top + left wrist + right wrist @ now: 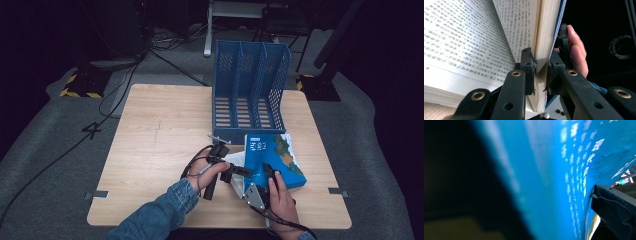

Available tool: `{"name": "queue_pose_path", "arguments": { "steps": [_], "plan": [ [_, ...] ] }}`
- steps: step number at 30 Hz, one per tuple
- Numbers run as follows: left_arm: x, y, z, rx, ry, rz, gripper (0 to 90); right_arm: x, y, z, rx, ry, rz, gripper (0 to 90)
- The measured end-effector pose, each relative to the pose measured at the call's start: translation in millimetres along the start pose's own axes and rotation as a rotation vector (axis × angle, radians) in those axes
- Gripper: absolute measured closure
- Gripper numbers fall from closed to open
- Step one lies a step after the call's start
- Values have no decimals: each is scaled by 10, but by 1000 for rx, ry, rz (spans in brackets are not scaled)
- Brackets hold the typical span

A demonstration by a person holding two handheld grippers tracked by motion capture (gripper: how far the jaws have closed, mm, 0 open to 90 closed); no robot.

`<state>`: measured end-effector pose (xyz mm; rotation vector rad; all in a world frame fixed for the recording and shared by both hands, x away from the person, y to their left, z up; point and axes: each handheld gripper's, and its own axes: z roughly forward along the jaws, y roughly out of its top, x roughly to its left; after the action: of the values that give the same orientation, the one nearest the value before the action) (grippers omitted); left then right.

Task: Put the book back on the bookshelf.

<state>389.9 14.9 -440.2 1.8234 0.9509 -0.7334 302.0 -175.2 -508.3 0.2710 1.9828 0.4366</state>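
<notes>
A thick book with a blue cover (272, 157) lies on the wooden table (160, 140) in front of a blue file rack. It is partly open, and its printed white pages (461, 42) spread to the left. My left gripper (540, 62) is shut on a raised sheaf of pages and the cover, seen in the high view at the book's left edge (243, 171). My right gripper (270, 172) rests against the blue cover (564, 170) from the near side. One black finger (614, 215) touches the cover; the other is hidden.
The blue file rack (250, 90) with several upright slots stands at the table's back edge, just behind the book. Bare tabletop stretches to the left. Cables (125, 85) run over the grey floor beyond the table.
</notes>
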Motion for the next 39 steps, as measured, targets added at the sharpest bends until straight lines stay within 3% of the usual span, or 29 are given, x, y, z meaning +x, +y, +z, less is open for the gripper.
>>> {"name": "queue_pose_path", "arguments": {
  "steps": [1,3,4,6,7,9,12,13,15,18,20,23,26,29,34,37,39],
  "plan": [
    [12,1,-1,-2,5,-4,767,-8,-3,-1,0,12,-3,78],
    [38,6,-10,-1,11,-7,758,-32,-23,2,19,8,-80,135],
    [48,9,-15,-2,21,-3,752,-24,-32,9,14,3,-91,165],
    [52,10,-19,-5,22,-3,740,-21,-37,0,12,8,-66,230],
    [55,13,-26,-25,16,-7,726,-24,-28,-21,15,-11,-80,312],
    [65,21,-43,-36,19,-1,709,-34,-12,-59,21,-41,-103,380],
    [133,27,-70,-37,49,5,663,-98,-2,-81,16,-22,-77,528],
    [175,23,-79,-45,29,-17,653,-115,4,-84,15,-7,-69,562],
    [227,13,-96,-46,26,-37,645,-130,23,-66,21,24,-74,583],
    [207,6,-187,-36,74,9,620,-109,38,-42,21,33,-102,592],
    [182,12,-325,-30,88,17,591,-123,31,-42,14,39,-100,598],
    [211,15,-594,-114,162,71,560,-167,43,-49,22,58,-106,605],
    [338,-2,-934,-222,221,45,534,-143,78,-33,44,71,-145,611],
    [485,-39,-1171,-285,323,36,533,-152,119,-37,58,83,-166,615],
    [728,-115,-1429,-324,544,44,528,-216,197,-85,53,105,-166,616],
    [782,-168,-1566,-326,669,93,489,-238,269,-114,43,126,-155,617],
    [825,-200,-1651,-341,720,90,480,-264,328,-150,30,141,-139,618]
  ]
}}
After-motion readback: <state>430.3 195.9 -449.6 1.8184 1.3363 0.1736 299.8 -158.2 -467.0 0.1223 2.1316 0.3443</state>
